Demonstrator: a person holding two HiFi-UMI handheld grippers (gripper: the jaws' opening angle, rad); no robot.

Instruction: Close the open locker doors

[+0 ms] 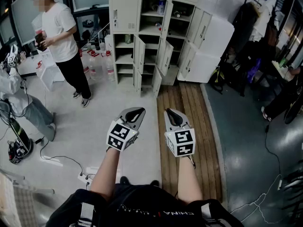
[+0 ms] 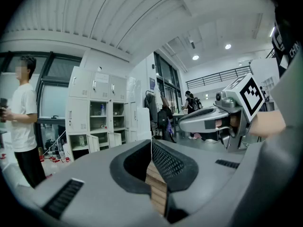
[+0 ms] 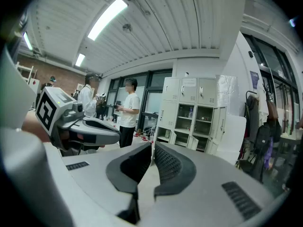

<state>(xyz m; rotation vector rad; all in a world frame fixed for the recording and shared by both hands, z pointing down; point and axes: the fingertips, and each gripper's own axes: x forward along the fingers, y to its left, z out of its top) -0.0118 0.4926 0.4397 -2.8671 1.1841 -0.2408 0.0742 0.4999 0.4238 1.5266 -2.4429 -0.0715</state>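
On pale floor: lockers, wooden plank strip before them, bottles, power strip.

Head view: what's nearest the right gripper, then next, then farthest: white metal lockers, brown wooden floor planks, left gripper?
1. Left gripper, beside it, leftward.
2. Brown wooden floor planks, underneath.
3. White metal lockers, far ahead.

Light: bright, even, white; it comes from a ceiling strip light and round ceiling lamps.
Shadows: soft and short beneath the standing person on the pale floor.
Distortion: lines bow hard toward every edge; gripper views have black corners.
Focus: lockers crisp across the room.
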